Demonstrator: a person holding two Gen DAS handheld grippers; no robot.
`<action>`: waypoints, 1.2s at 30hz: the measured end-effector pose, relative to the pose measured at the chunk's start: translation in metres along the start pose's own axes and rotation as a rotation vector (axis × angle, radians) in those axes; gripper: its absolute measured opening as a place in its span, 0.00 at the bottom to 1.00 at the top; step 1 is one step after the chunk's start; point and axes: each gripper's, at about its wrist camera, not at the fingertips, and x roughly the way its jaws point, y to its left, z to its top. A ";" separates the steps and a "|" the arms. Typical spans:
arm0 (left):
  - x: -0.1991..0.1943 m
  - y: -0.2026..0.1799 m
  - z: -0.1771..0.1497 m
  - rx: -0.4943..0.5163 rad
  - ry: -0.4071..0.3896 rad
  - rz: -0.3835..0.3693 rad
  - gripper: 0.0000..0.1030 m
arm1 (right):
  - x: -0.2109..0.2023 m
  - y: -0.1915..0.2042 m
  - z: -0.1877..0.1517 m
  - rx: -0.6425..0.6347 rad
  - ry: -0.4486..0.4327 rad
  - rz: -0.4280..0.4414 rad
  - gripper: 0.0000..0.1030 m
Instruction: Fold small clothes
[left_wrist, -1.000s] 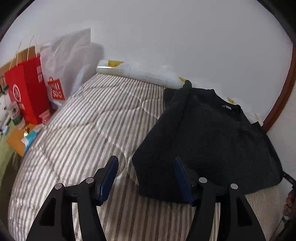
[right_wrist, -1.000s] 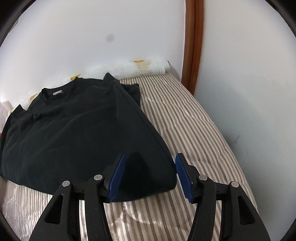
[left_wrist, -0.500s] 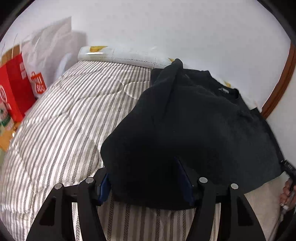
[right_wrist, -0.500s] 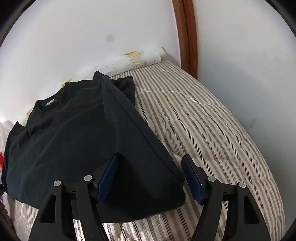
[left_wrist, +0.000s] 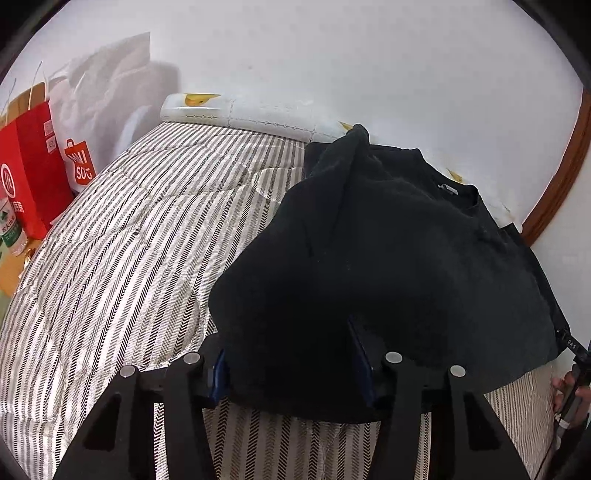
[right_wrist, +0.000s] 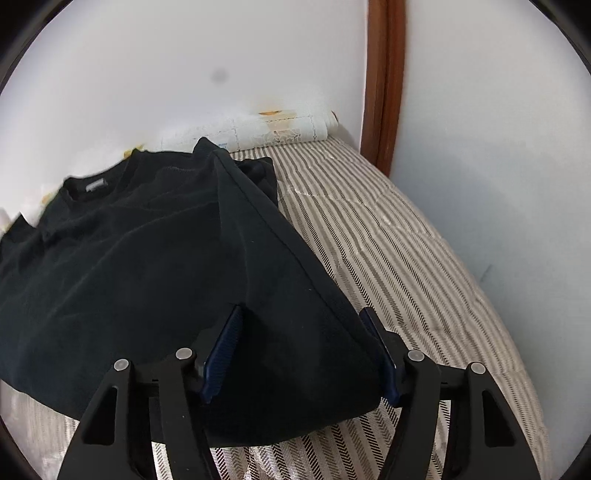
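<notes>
Black shirts (left_wrist: 388, 266): one
Grippers: two — left gripper (left_wrist: 291, 365), right gripper (right_wrist: 306, 354)
Striped mattresses (left_wrist: 122, 258): one
Shopping bags: two — red bag (left_wrist: 27, 170), white bag (left_wrist: 92, 110)
Rolled white pads (left_wrist: 236, 112): one

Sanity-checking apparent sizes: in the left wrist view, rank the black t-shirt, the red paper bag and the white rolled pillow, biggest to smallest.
1. Black t-shirt, by far the largest, though it lies nearest the camera.
2. White rolled pillow and red paper bag look similar; the bag is cut by the frame edge, so unranked.

hidden: left claw (left_wrist: 288, 365) pad contact under black shirt (left_wrist: 388, 266) | cut off: red bag (left_wrist: 26, 166)
</notes>
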 end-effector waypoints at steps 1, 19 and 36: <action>0.000 -0.001 0.000 0.004 -0.002 0.001 0.45 | 0.000 0.000 0.000 -0.004 0.000 -0.004 0.61; 0.000 -0.004 -0.002 0.027 0.006 0.040 0.46 | -0.002 0.003 -0.002 -0.030 -0.002 -0.026 0.58; -0.011 -0.003 -0.005 0.024 -0.040 0.017 0.14 | -0.010 0.002 -0.004 -0.021 -0.032 0.056 0.20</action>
